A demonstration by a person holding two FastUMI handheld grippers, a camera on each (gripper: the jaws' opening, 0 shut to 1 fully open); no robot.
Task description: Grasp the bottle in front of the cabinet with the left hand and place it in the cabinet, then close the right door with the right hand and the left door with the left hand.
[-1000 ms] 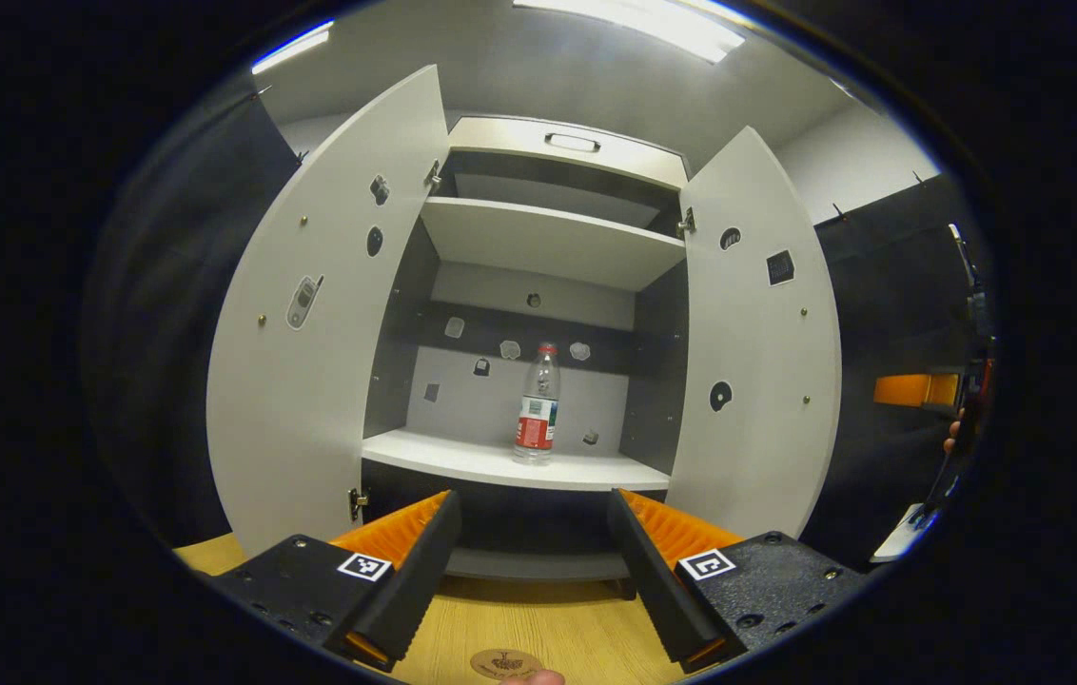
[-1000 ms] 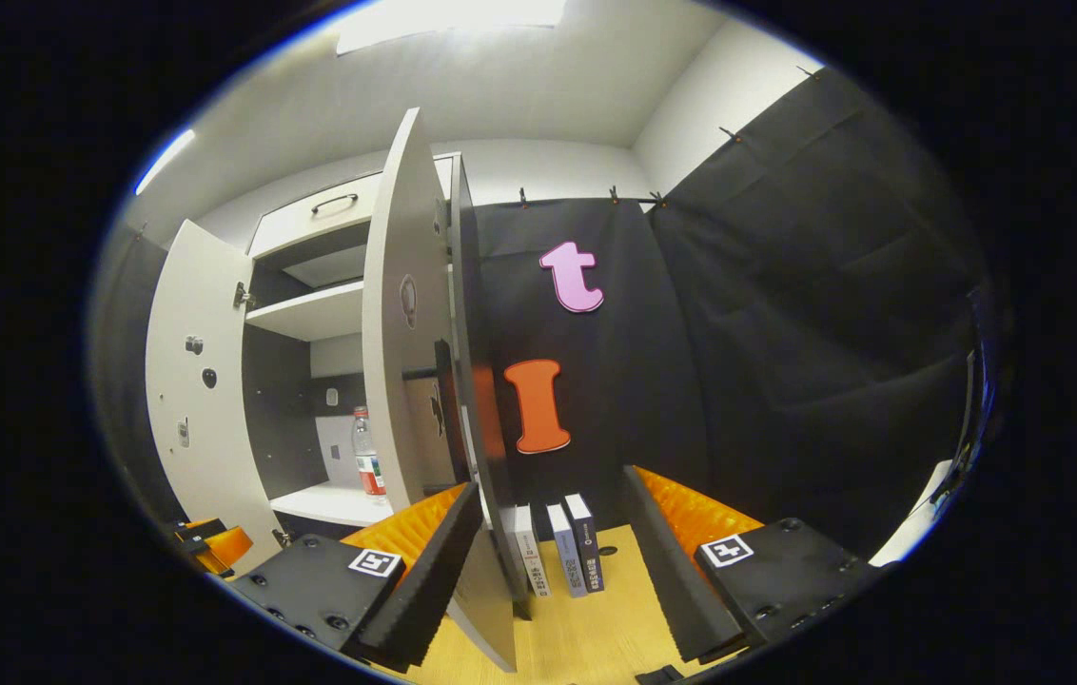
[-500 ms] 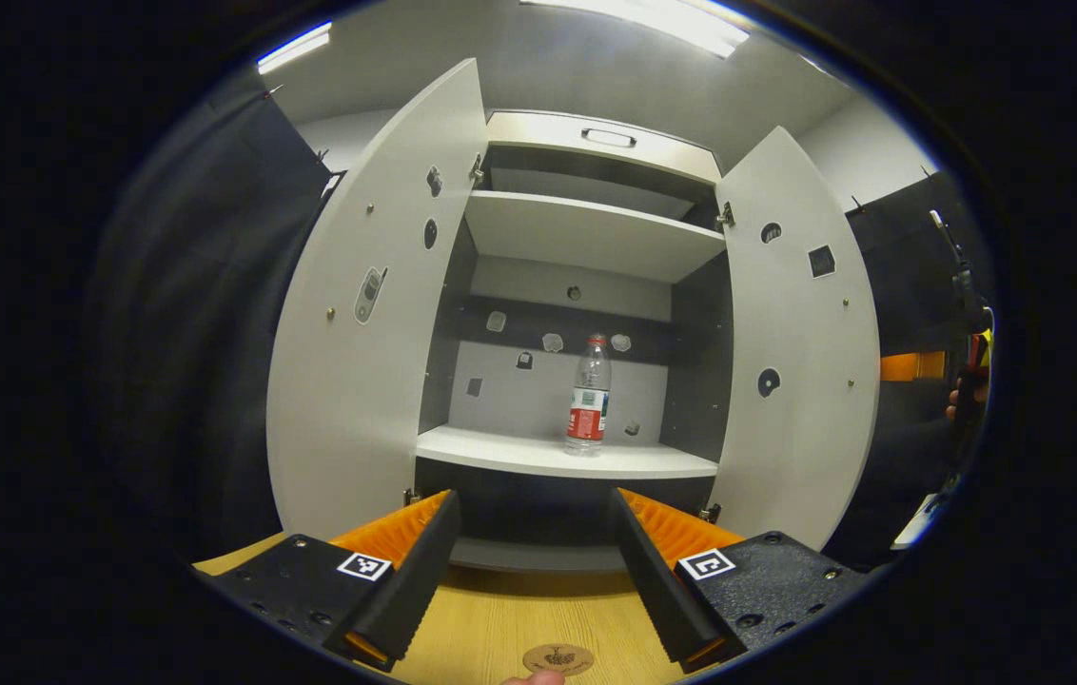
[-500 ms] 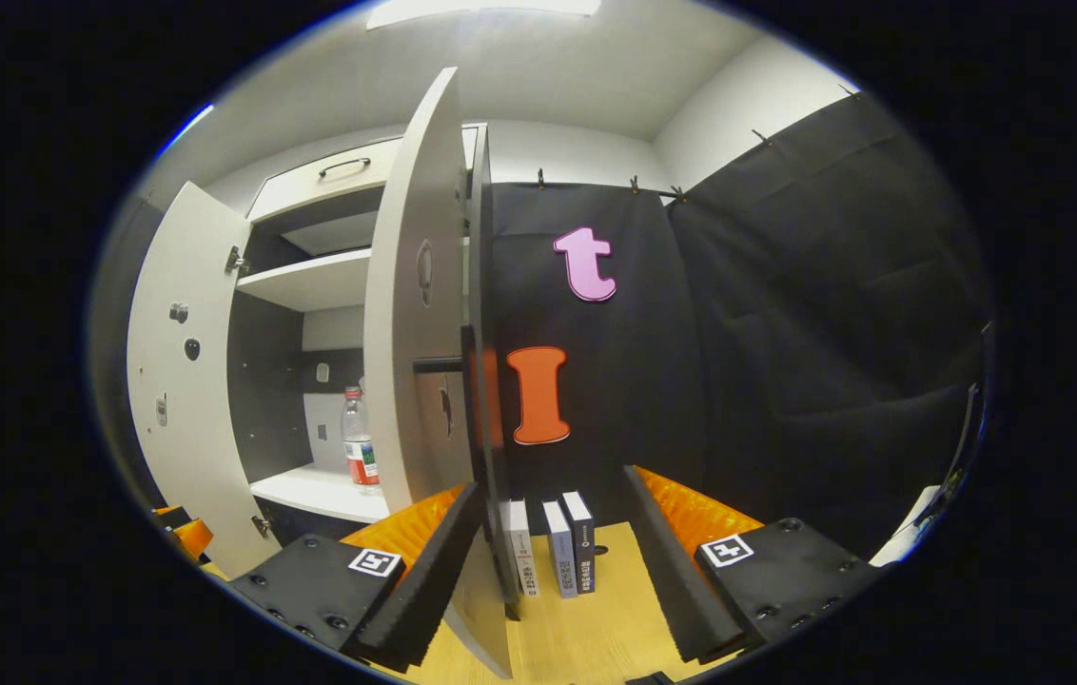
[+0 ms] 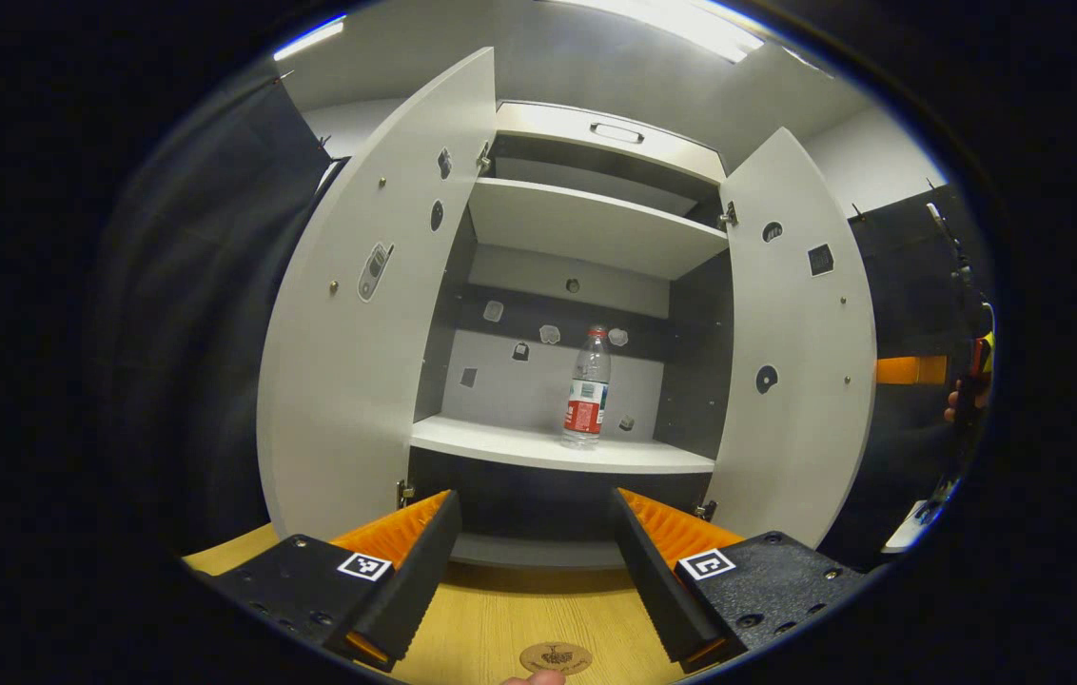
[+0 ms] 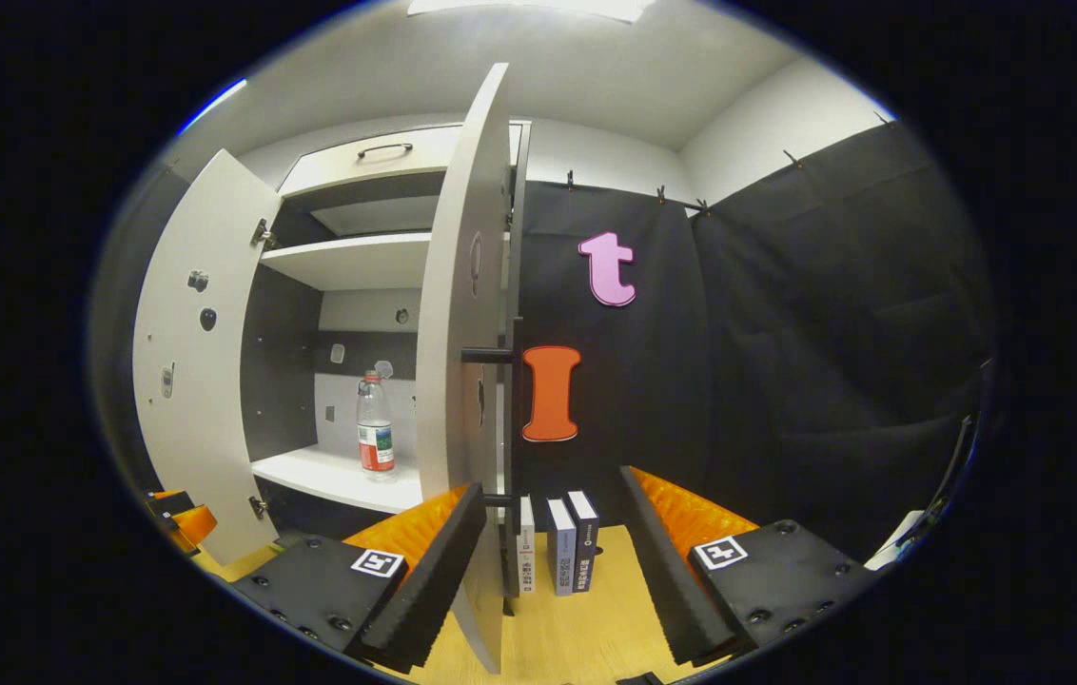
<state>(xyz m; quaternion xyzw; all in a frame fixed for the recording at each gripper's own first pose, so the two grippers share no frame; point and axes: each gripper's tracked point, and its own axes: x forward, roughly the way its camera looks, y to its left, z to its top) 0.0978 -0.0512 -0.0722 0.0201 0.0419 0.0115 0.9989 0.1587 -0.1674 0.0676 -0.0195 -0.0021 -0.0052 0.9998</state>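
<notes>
The bottle [image 5: 586, 400] stands upright on the cabinet's [image 5: 596, 143] lower shelf [image 5: 500, 445], toward its right side. Both doors are open: the left door [image 5: 358, 314] and the right door [image 5: 800, 333]. The left gripper [image 5: 534, 571] faces the cabinet, fingers spread, holding nothing. The right gripper [image 6: 553, 571] has its fingers spread around the right door's front edge, seemingly not touching it. Three books [image 6: 558, 547] stand right of the cabinet.
</notes>
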